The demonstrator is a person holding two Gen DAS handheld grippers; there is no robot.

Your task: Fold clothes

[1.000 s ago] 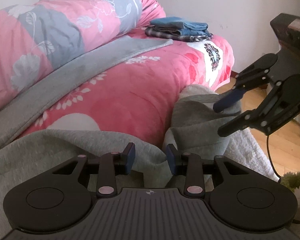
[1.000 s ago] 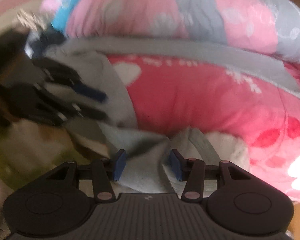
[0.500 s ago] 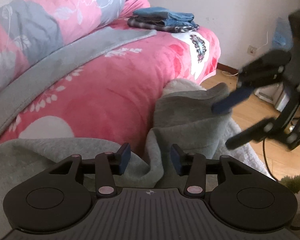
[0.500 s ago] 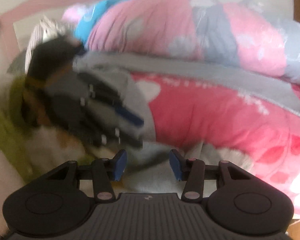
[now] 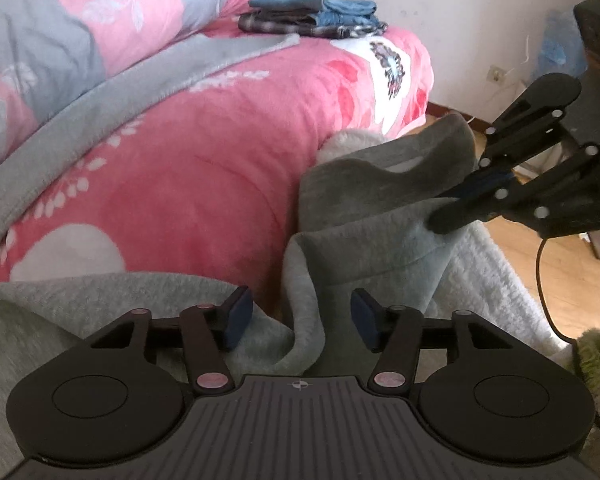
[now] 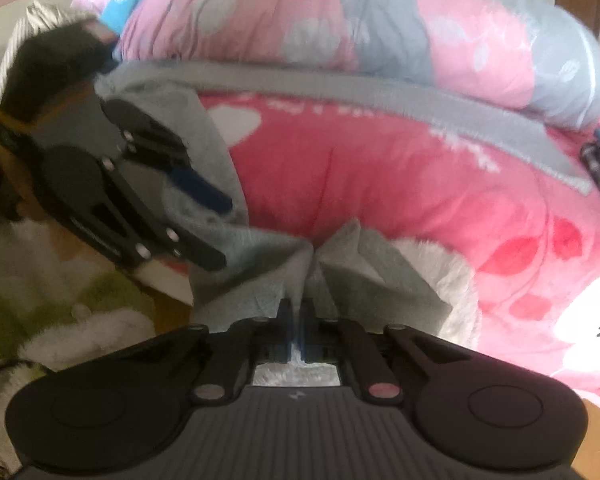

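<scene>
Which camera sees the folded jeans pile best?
The left wrist view: the folded jeans pile sits sharp and whole at the bed's far end. The right wrist view shows only a blurred sliver of it at the right edge.

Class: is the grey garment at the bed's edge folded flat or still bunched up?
Bunched, not folded. The grey garment hangs crumpled off the bed, one pinch of it puckered in the shut right gripper.

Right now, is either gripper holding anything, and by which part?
The right gripper is shut on a bunched fold at the edge of the grey fleece garment. The left gripper is open with grey fabric between its fingers, holding nothing.
</scene>
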